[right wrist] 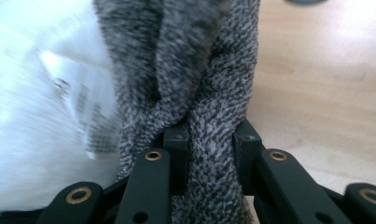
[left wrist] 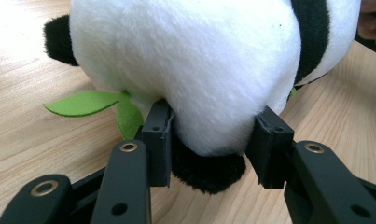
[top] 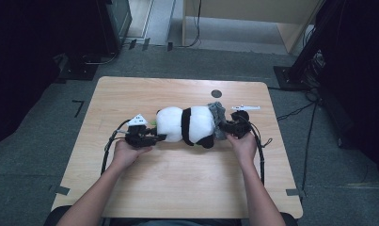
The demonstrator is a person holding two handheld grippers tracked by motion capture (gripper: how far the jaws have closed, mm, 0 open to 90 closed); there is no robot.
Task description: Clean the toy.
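Two claws grip: left claw [left wrist: 209, 144] squeezes the plush panda [top: 187, 125]; right claw [right wrist: 209, 154] pinches seemingly knitted grey cloth [right wrist: 209, 93] at the panda's far end

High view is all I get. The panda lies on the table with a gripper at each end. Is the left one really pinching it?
Observer: Yes. In the left gripper view the left gripper has its jaws pressed into the panda, white fur bulging between them.
Operator: And that grey stuff by the other gripper?
Observer: The right gripper is shut on a fold of grey knitted cloth.
Operator: Anything green?
Observer: Two green felt leaves lie under the panda.
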